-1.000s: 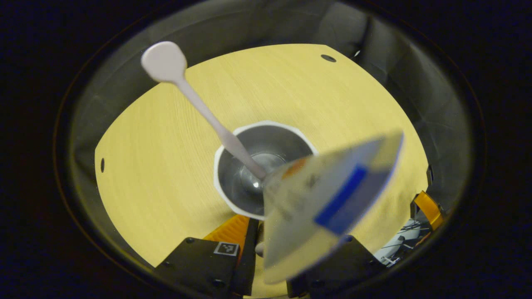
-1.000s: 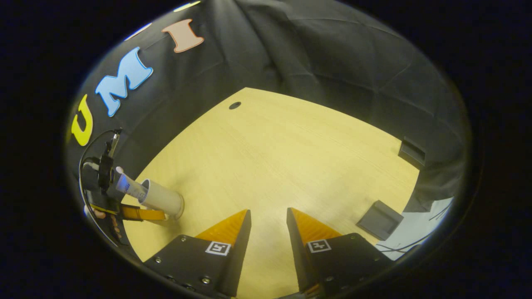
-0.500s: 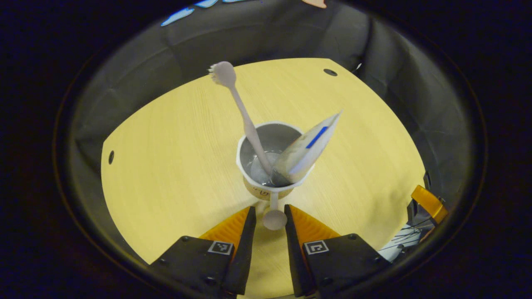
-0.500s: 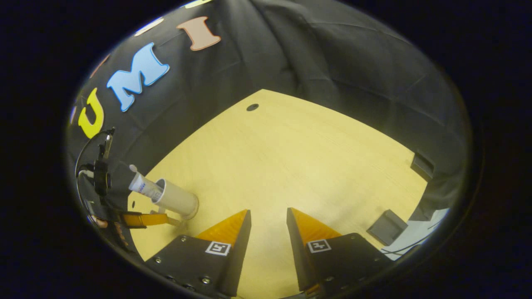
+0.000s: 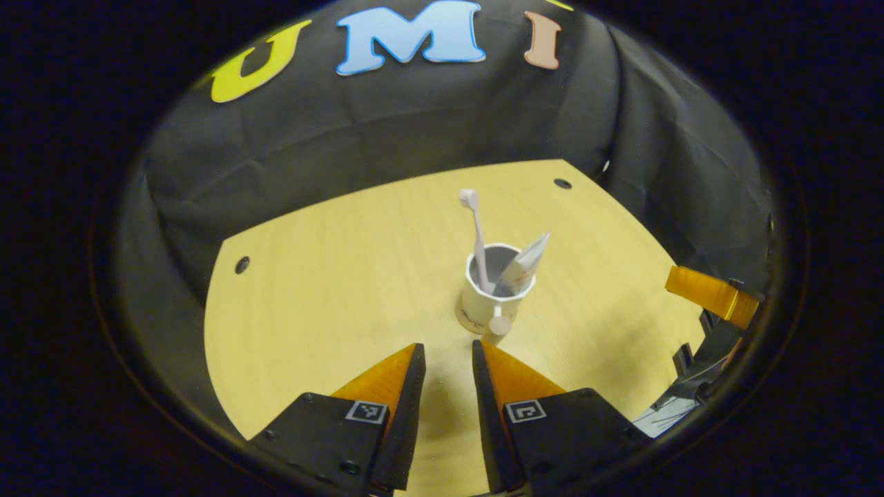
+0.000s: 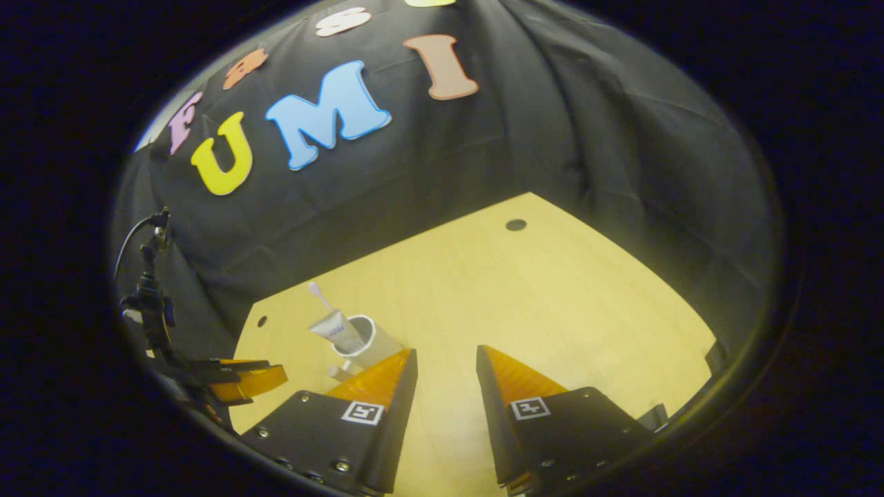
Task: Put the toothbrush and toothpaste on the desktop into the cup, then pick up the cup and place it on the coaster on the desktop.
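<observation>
White cup (image 5: 492, 295), now holding toothbrush (image 5: 476, 231) and toothpaste (image 5: 525, 262), stands mid-desk (image 5: 331, 290) as the left gripper (image 5: 447, 359), fingers spread and empty, has backed away near, leaving the coaster move.

In the right gripper view, the cup (image 6: 364, 343) is partly hidden behind the gripper's own finger (image 6: 376, 379). The coaster under the cup (image 5: 492, 298) is too small to tell. The toothpaste (image 5: 523, 266) has its lower end hidden inside the cup.

Wooden desktop (image 5: 331, 290), cup (image 5: 483, 304) standing upright
</observation>
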{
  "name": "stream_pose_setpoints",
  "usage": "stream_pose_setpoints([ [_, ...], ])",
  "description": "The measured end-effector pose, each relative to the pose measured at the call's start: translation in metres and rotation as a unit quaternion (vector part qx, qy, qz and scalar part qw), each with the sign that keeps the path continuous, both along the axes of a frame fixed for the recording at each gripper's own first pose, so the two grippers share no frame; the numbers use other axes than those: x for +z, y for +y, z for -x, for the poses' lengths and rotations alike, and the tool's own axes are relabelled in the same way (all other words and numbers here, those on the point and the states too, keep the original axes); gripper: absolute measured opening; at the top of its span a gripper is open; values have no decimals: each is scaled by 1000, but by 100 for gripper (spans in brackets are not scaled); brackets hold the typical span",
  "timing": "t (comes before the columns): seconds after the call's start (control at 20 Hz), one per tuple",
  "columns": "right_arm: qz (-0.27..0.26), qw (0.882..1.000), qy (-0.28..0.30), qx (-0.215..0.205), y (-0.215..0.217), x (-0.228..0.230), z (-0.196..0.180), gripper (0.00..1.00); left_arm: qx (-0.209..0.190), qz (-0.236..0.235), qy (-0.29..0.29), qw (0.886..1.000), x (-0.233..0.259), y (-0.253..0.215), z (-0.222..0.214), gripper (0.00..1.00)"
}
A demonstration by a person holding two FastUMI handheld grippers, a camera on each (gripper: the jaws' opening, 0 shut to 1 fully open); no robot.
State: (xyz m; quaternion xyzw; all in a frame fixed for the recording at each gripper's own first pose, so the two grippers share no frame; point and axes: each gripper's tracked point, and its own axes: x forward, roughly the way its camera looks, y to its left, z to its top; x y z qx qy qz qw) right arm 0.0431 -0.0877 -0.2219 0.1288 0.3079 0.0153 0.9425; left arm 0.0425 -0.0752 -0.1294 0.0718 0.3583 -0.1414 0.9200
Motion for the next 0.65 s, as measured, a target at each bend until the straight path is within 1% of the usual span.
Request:
stream_pose_setpoints([
  [0.05, 7, 1000, -19, 13, 10, 17, -7, 48, 14, 5, -32, 999, 26, 13, 0, 48],
  [0.1, 14, 999, -40, 26, 18, 35, -16, 48, 30, 11, -64, 997, 52, 26, -1, 48],
  [0.15, 20, 997, -61, 37, 25, 52, -22, 52, 45, 20, -99, 994, 75, 38, -3, 48],
  [0.2, 25, 995, -80, 47, 33, 69, -28, 52, 61, 28, -130, 989, 99, 52, -1, 52],
  [0.25, 27, 993, -98, 56, 41, 85, -33, 52, 76, 31, -160, 984, 122, 63, 1, 48],
  [0.3, 27, 991, -116, 62, 48, 103, -38, 52, 90, 36, -192, 977, 143, 75, 5, 52],
  [0.35, 25, 988, -134, 66, 54, 117, -41, 52, 101, 37, -224, 969, 168, 87, 5, 43],
  [0.4, 27, 986, -153, 68, 60, 135, -43, 52, 111, 35, -255, 960, 190, 96, 10, 47],
  [0.45, 31, 982, -171, 69, 66, 151, -46, 52, 120, 29, -283, 951, 211, 106, 14, 47],
  [0.5, 36, 978, -190, 71, 71, 168, -48, 52, 125, 26, -307, 943, 227, 112, 17, 51],
  [0.6, 45, 971, -222, 71, 78, 193, -49, 52, 131, 24, -356, 925, 253, 117, 24, 47],
  [0.65, 45, 969, -235, 67, 81, 203, -49, 46, 135, 22, -372, 918, 265, 120, 30, 47],
])
